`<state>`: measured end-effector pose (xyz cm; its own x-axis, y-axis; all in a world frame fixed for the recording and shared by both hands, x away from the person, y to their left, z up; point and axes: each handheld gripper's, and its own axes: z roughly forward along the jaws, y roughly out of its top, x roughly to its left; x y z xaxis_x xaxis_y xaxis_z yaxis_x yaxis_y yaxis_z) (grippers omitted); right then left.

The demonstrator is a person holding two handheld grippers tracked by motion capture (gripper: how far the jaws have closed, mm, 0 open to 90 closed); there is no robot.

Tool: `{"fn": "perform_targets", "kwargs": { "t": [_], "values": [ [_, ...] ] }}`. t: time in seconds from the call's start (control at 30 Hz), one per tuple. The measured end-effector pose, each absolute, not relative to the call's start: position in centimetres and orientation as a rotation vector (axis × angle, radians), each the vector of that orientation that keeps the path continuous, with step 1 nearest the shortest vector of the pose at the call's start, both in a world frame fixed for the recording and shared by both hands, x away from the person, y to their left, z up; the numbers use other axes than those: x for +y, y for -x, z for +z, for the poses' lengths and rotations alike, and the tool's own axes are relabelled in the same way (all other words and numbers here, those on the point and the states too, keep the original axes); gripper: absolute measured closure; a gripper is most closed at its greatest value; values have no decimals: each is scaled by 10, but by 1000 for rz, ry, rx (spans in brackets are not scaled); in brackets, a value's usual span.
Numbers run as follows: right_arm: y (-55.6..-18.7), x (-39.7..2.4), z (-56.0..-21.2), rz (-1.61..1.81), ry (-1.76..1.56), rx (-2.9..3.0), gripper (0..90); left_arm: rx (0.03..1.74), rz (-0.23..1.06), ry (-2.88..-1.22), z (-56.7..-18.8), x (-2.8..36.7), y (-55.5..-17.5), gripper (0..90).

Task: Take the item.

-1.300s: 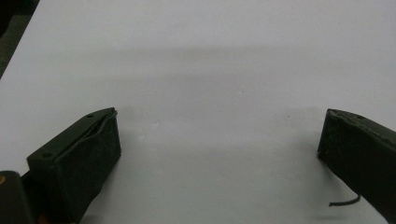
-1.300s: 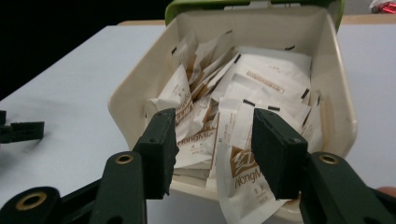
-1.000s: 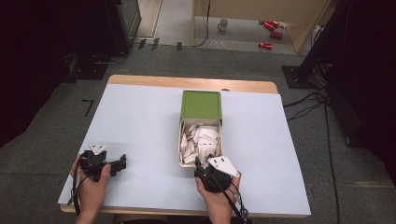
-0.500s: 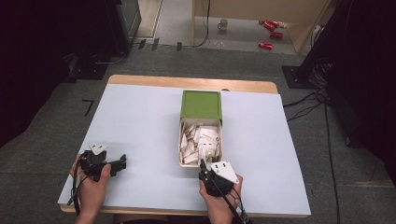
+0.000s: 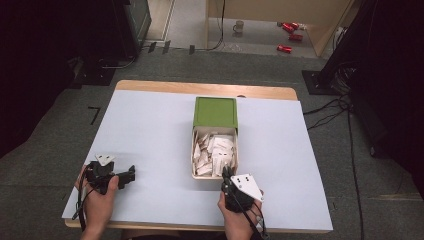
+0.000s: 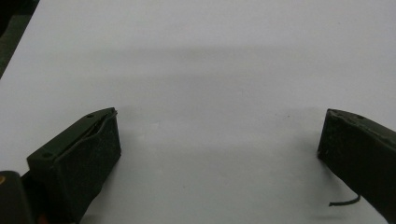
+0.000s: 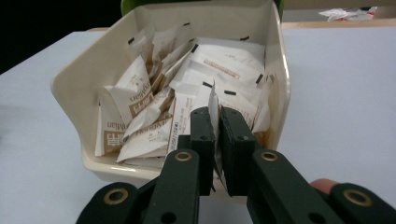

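Right claw (image 7: 215, 128): its jaws have just been closing and now pinch the edge of a white packet (image 7: 213, 100) at the near end of the box (image 5: 192, 167).
Box: cream, full of packets, mid-bench, green lid (image 5: 215, 111) behind it.
Left claw (image 5: 131, 175): released, jaws wide apart over bare bench (image 6: 210, 56), well apart from the box.

Grey carpet floor (image 5: 150, 65), dark surrounds, wooden cabinet (image 5: 280, 10) w/ poss. red cans (image 5: 290, 35) beyond.
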<state>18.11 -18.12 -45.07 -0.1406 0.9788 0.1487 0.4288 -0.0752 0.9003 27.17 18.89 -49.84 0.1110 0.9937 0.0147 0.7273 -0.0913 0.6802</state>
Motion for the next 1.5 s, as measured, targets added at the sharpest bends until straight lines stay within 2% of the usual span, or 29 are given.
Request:
{"fn": "perform_targets", "kwargs": {
  "t": [0.67,1.5],
  "values": [
    [-182,-184,-414,1256,-1489,1577,857,1669,670,-1878,-498,189,-272,0],
    [-184,-215,-380,1243,-1477,1493,854,1669,671,-1878,-498,189,-272,0]
  ]
}}
